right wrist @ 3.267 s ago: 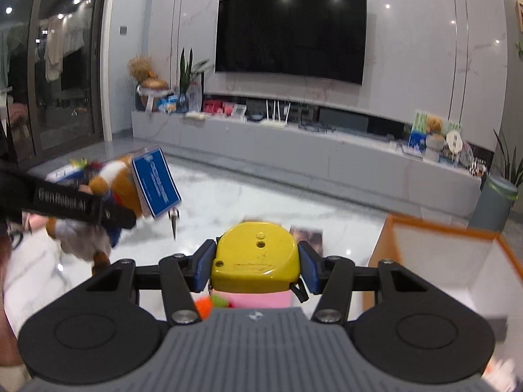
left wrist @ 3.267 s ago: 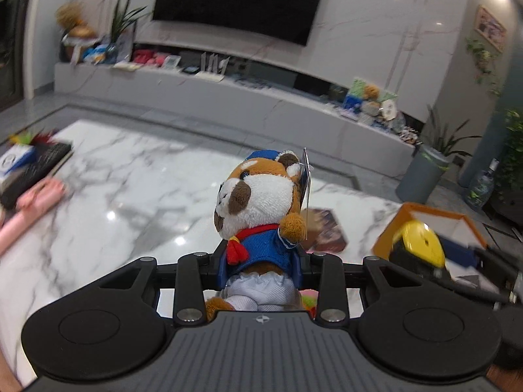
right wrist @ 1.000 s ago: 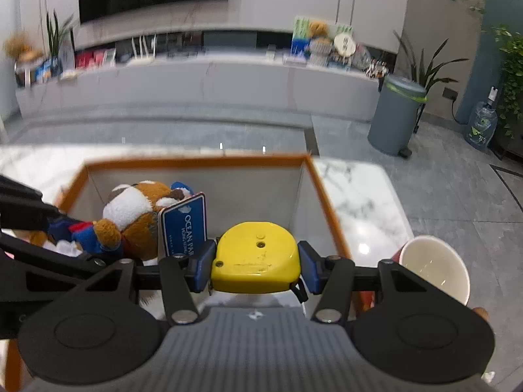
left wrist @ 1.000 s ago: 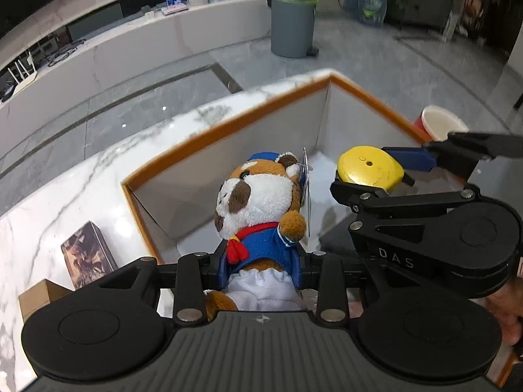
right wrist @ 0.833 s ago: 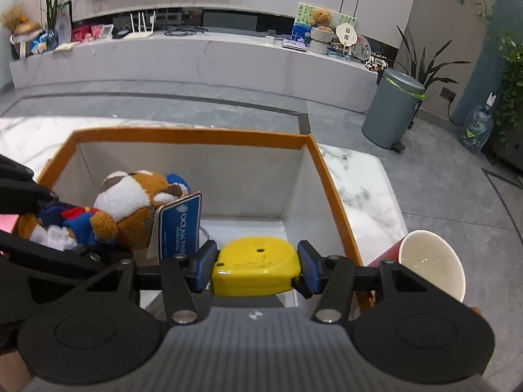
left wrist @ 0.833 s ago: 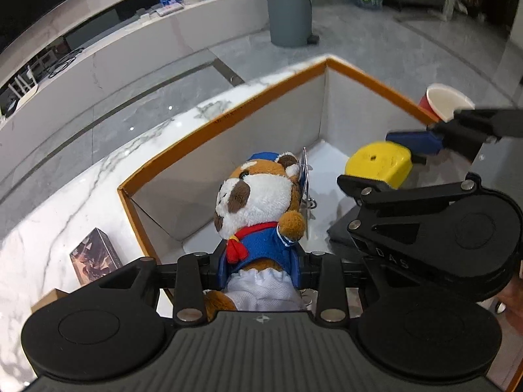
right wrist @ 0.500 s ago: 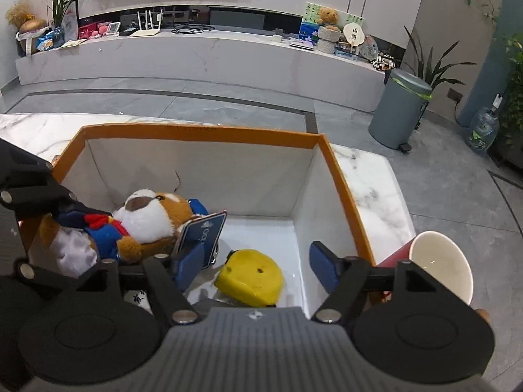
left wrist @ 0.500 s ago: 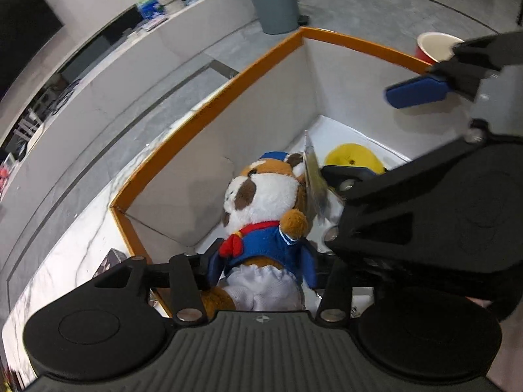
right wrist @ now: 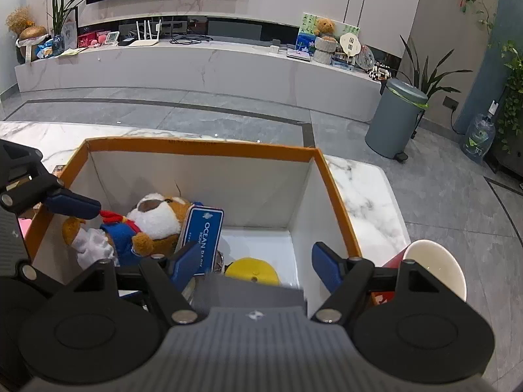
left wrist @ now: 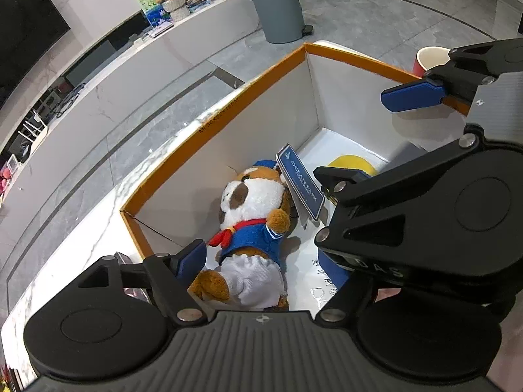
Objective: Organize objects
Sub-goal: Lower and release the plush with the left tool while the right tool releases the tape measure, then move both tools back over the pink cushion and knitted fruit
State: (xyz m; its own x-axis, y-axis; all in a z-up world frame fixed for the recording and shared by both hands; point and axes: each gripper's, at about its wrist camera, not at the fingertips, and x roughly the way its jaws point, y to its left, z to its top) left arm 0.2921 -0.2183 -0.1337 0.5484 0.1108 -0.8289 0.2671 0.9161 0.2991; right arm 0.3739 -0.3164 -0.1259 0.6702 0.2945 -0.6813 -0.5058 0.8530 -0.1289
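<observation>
Readable text: blue hang tag on the plush toy says "OCEAN PARK"; smaller line under it too small to read. In the right wrist view the tag shows "OCEAN" plus a partly hidden second word. Right gripper housing carries embossed letters "DAS". Print on the orange box rim illegible.

Inside the orange-rimmed box: one plush toy, one blue tag, one yellow object. Beside the box: one red cup.
</observation>
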